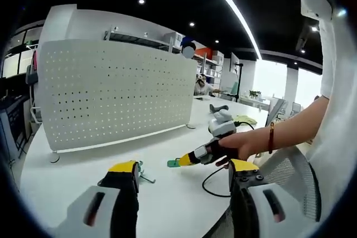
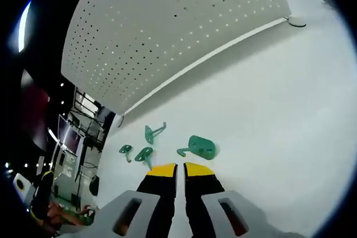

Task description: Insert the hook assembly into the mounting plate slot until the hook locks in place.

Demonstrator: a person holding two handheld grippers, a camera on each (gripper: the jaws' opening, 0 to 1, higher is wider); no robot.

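just beyond nearly shut right gripper [image 2: 179, 166] tips: green hook [image 2: 199, 146], untouched.

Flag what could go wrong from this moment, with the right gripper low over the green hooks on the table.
1. The right gripper looks shut with nothing between its fingers, just short of the larger green plastic hook; advancing shut could push it away instead of grasping.
2. Three smaller green plastic hooks lie close together at the left fingertip, so a grab might catch the wrong one.
3. The white perforated metal pegboard stands well back, so a carry is needed.
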